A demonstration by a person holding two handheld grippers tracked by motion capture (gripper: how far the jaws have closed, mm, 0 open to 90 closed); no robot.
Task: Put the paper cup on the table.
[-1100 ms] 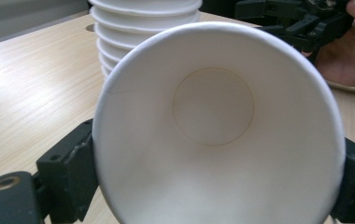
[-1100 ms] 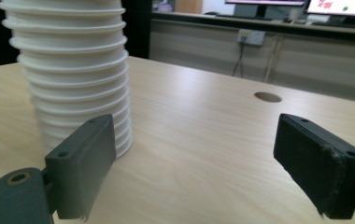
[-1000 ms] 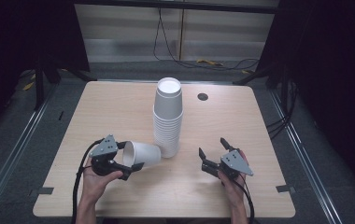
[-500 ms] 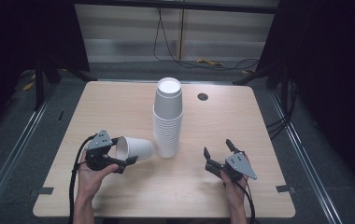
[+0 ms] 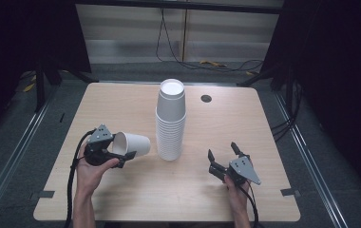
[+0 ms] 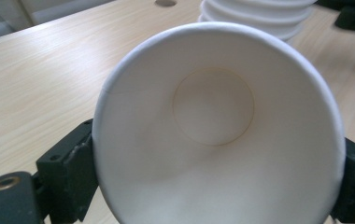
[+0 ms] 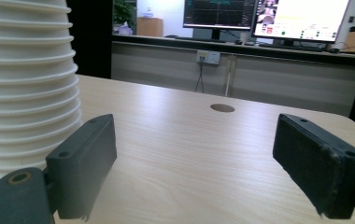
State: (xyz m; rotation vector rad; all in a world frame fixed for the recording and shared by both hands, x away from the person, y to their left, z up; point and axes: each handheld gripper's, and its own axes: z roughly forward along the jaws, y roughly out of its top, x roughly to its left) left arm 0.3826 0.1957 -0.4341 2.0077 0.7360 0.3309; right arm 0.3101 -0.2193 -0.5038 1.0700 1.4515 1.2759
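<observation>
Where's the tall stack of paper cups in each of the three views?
High view: stack of cups stands upside down at table centre.
Left gripper view: its bottom rims at the top edge, beyond the held cup.
Right gripper view: fills the left edge.
Shared landmark: round table hole.

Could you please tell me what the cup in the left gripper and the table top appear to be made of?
The cup looks like matte white paper: rolled rim, faint side seam, inset base disc. The table top shows pale wood grain, likely laminate or veneer, with a slight sheen.
</observation>
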